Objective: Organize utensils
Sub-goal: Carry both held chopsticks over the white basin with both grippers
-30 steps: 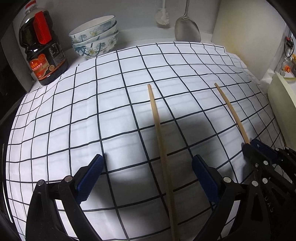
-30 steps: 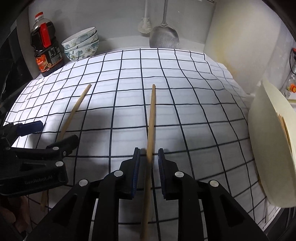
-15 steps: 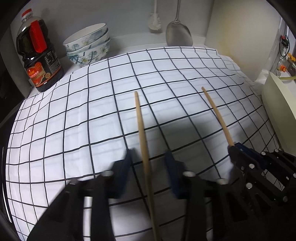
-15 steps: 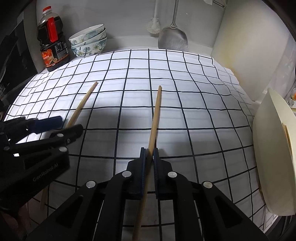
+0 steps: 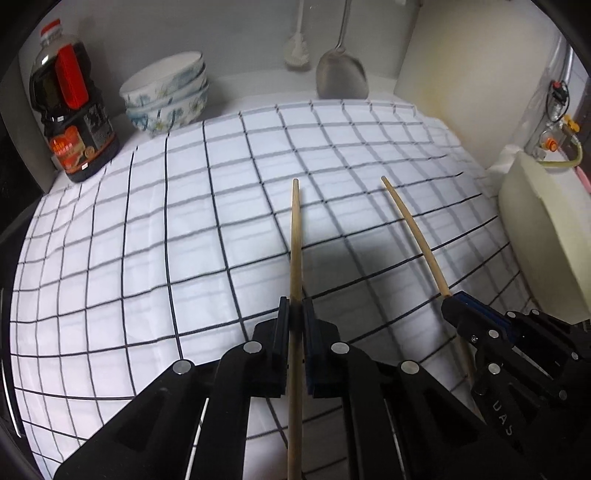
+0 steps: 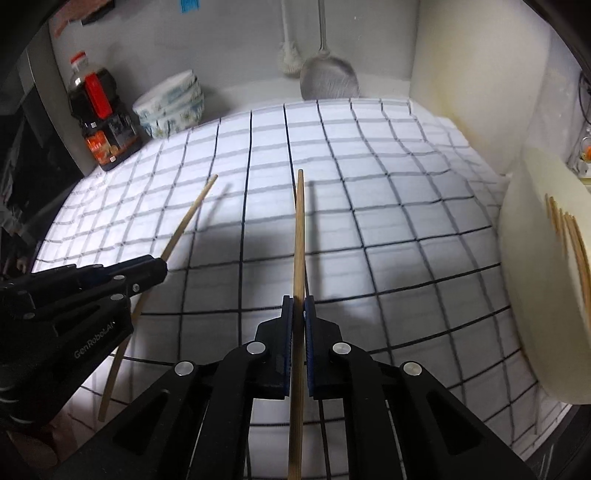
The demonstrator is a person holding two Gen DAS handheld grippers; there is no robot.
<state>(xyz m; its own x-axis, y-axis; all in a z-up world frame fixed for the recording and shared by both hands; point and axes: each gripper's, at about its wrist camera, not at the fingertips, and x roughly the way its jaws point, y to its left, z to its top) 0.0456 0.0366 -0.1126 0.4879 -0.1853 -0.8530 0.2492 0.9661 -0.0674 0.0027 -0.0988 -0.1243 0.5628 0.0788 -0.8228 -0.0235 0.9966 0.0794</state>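
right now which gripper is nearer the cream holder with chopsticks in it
Right. The right gripper is beside the cream holder, which sits just off its right; the left gripper is one position farther left.

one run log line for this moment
left tool: shut on chopstick | right tool: shut on second chopstick | both above checked cloth

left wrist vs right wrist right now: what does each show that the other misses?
Only the left wrist view: a valve with yellow tubing at far right, behind the cream holder.

Only the right wrist view: chopsticks already inside the cream holder, and a blue tag on the wall.

Both: the left gripper shut on one chopstick, the right gripper shut on the other chopstick, the checked cloth, oil bottle, stacked bowls, hanging spatula and brush.
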